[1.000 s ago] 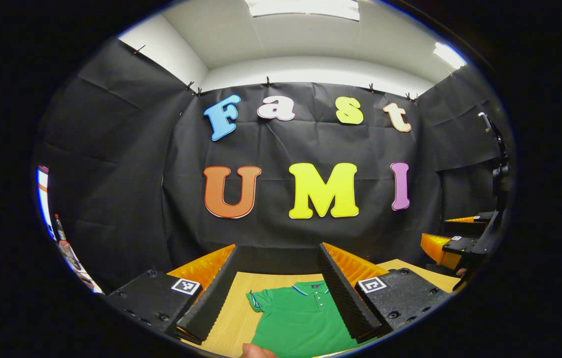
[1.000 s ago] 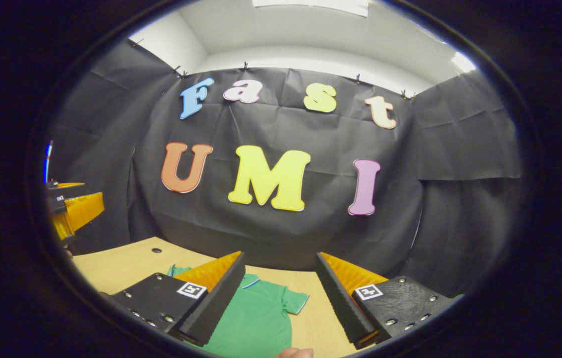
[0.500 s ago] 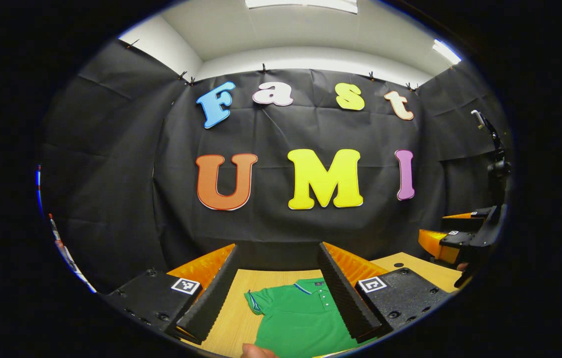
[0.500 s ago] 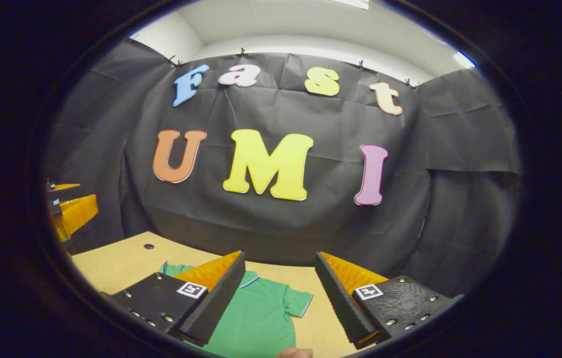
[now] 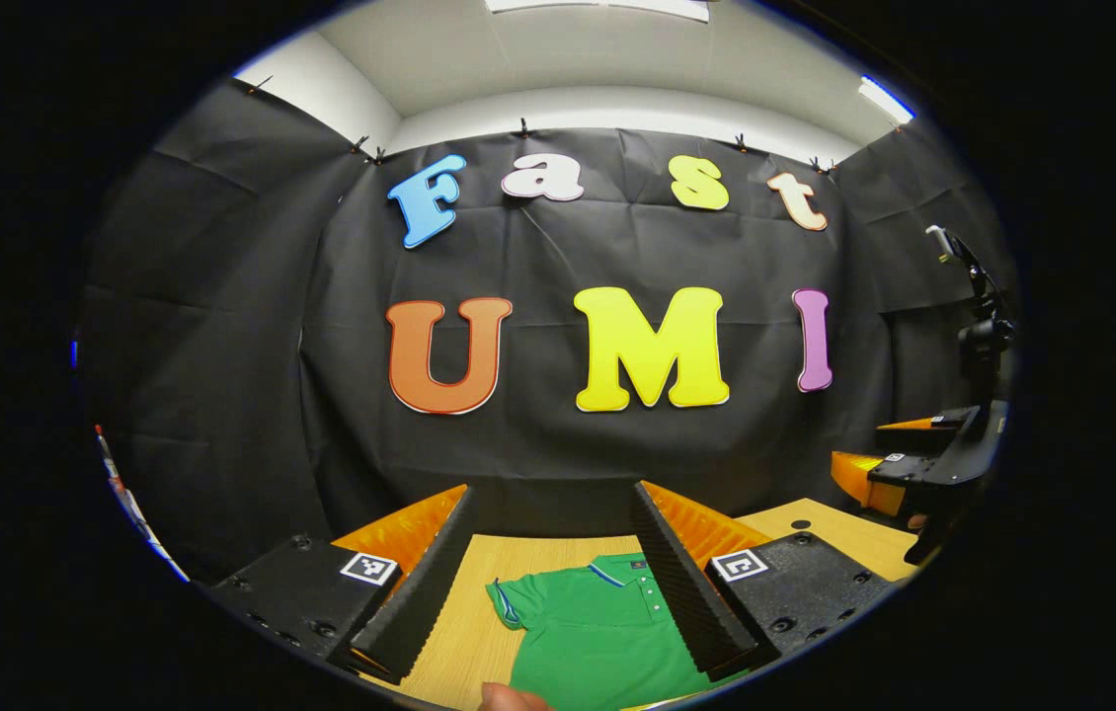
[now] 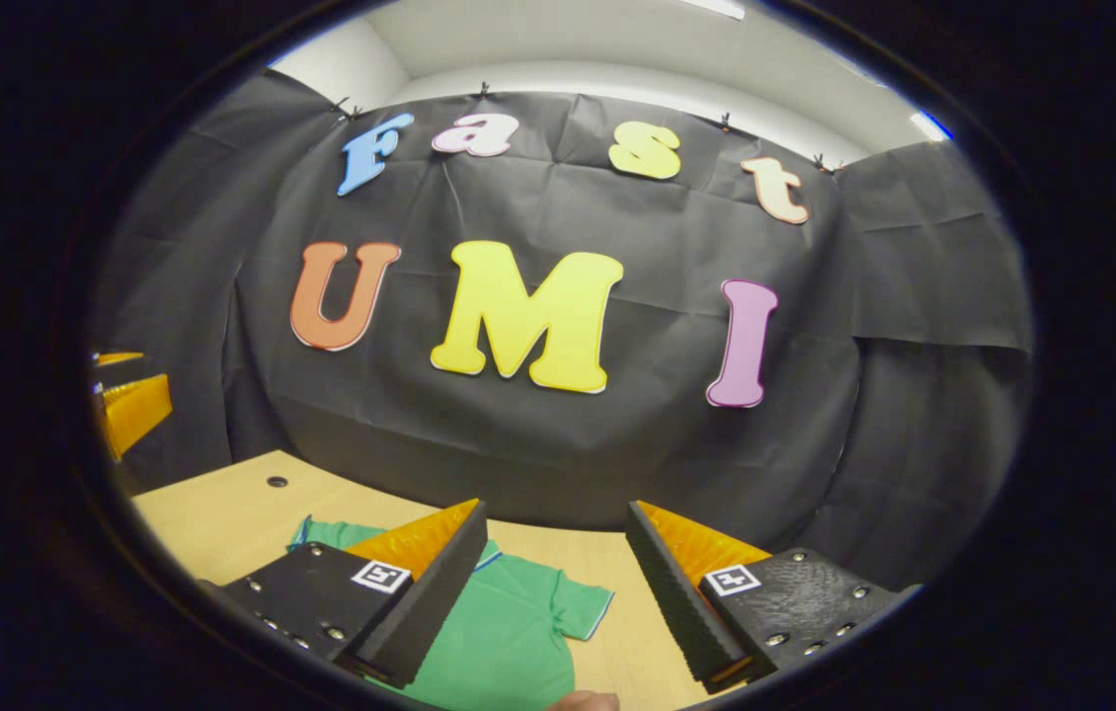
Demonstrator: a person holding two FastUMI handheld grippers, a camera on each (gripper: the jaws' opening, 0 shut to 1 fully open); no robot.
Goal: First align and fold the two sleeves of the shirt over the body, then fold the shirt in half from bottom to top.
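Both grippers wait up high over the flat green shirt

The wooden table [image 5: 479,632] is the biggest thing here, and it holds the shirt up flat. A small round hole in the table [image 6: 277,482] sits far back on one side.

The green polo shirt [image 5: 597,632] lies spread out on the table, with its collar [image 5: 617,571] pointing to the black back wall. It looks smooth and flat. Both short sleeves stick out to the sides, so I think no fold has been made yet. The collar and the sleeve ends have a thin white and blue line along them. A row of little buttons [image 5: 652,599] runs down from the collar. In the left gripper view, one sleeve [image 5: 509,600] shows next to the bare wood. In the right gripper view, the other sleeve [image 6: 586,610] shows the same way.

The left gripper [image 5: 553,578] has its two fingers wide apart and holds nothing. It hangs above the shirt and does not touch it. The right gripper [image 6: 558,583] is wide apart too, with nothing in it, up over the other side of the shirt. I think each one is held over its own sleeve so it can go down and grab it
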